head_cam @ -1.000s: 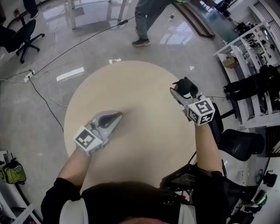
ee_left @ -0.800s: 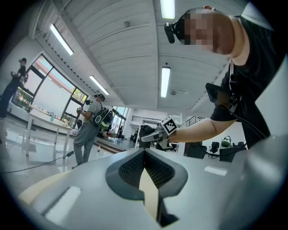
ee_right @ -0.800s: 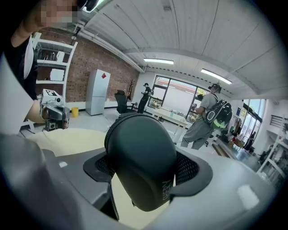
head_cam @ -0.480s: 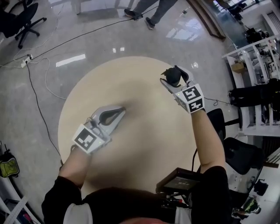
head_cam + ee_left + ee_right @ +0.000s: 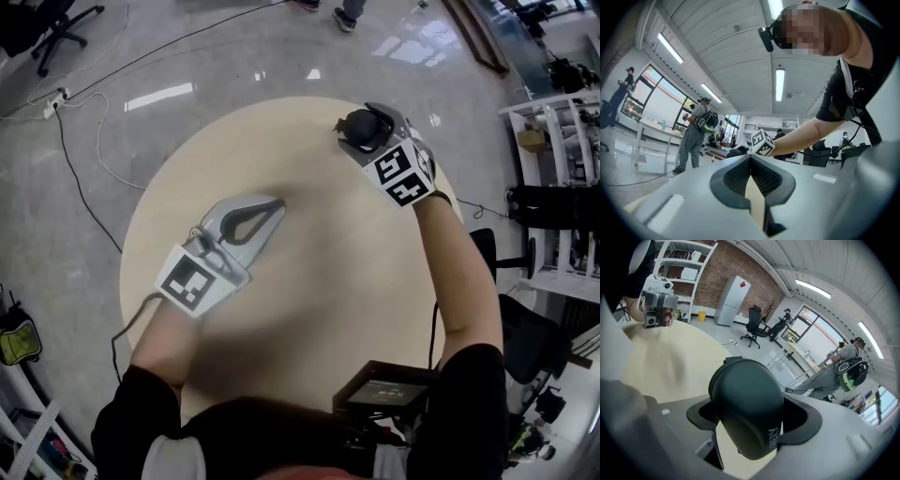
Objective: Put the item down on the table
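Your right gripper (image 5: 362,131) grips the dark zip case (image 5: 746,404) over the table (image 5: 309,272) rim, mid-carry I'd say, so lower it flat, then ease open.

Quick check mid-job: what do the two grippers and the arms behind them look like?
The left gripper and right gripper are light grey shells with curved jaws lined by dark ribbed pads. Each carries a cube of black square markers on white. The person wears black short sleeves; a thin dark cable trails by the left wrist.
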